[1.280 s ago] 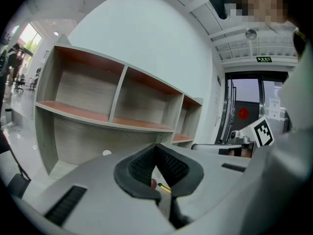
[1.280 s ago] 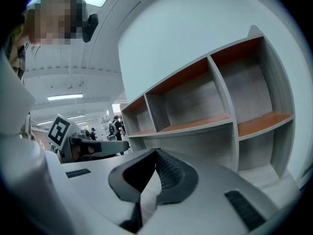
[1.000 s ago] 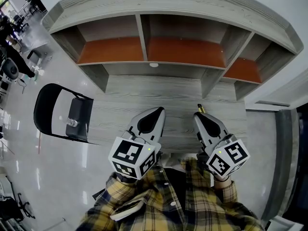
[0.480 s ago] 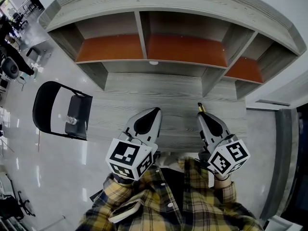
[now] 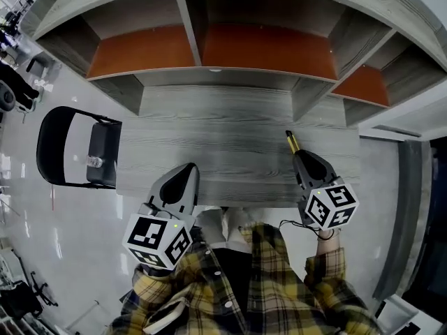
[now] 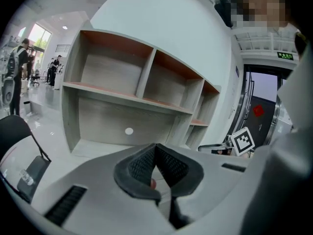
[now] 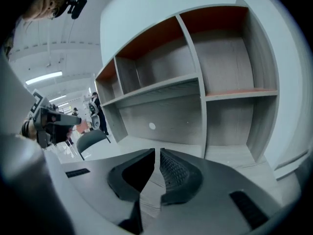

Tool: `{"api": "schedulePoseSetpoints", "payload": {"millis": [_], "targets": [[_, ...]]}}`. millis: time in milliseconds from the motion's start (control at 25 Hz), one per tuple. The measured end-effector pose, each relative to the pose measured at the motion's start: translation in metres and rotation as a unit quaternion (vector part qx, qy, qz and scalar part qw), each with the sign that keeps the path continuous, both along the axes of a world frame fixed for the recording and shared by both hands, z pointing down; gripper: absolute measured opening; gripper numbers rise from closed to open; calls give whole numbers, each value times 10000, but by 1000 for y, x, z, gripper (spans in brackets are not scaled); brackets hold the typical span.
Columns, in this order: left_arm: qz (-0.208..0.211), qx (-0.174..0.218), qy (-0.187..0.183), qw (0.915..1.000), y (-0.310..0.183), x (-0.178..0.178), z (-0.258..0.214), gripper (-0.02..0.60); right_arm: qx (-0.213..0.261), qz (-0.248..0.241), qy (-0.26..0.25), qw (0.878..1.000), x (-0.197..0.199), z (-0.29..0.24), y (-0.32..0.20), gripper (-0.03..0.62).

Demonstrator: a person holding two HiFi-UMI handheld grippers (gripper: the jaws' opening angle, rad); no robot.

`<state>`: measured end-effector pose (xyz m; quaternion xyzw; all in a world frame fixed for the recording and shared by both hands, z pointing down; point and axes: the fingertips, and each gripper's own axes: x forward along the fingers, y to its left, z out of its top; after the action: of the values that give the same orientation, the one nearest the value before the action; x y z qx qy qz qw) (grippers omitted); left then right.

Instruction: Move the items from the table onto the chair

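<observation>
1. Jaws, right gripper (image 5: 300, 158): the pads are closed to a thin slit and clamp nothing. Only wood grain shows through the slit in the right gripper view.
2. Jaws, left gripper (image 5: 186, 169): the pads are clenched tip to tip with nothing gripped. A small reddish speck sits in the hollow behind them and cannot be identified.
3. Key relation: the slender item (image 5: 291, 141) lies on the tabletop (image 5: 223, 135) just beyond the right gripper's tips, toward the back edge and in the right half.
   - Its long axis runs front to back, leaning slightly left, almost in line with that gripper.
   - Contact between tips and item cannot be determined.
   - The right gripper is much the nearer. The left gripper is well apart, at the front edge near the left front corner.
4. Next move (judgement): the right jaws must open and close across the item's narrow width, not along its length.
5. Item: narrow and rod-like, partly brass-coloured, too small to identify. It probably rolls if nudged sideways.
6. Tabletop: matte grey wood grain. A shelf unit (image 5: 265, 47) with orange-brown boards stands along the back edge.
7. Chair (image 5: 47, 128): black, folding type, standing on the glossy floor just beyond the tabletop's left edge.
   - A small clear object (image 5: 93, 161) already lies on its seat.
   - The carry therefore crosses the full tabletop width.
</observation>
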<state>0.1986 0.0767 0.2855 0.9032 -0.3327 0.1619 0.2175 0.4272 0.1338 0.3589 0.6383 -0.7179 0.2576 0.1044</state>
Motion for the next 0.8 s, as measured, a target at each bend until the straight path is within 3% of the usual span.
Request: {"api": "schedulePoseSetpoints", "payload": {"millis": [160,480,800], "targets": [[-25,-134,-174,9998,-6,-8,18,3,-413,-139,283,9986,13,48,-10,53],[125,-649,-401,9970,13,-2,57,3,-1449,-149,167,9892,38,155,-11,135],[167,-928,-484,9944,28,5,77,3,-2123,25,680,9748,72,211,-8,156]]}}
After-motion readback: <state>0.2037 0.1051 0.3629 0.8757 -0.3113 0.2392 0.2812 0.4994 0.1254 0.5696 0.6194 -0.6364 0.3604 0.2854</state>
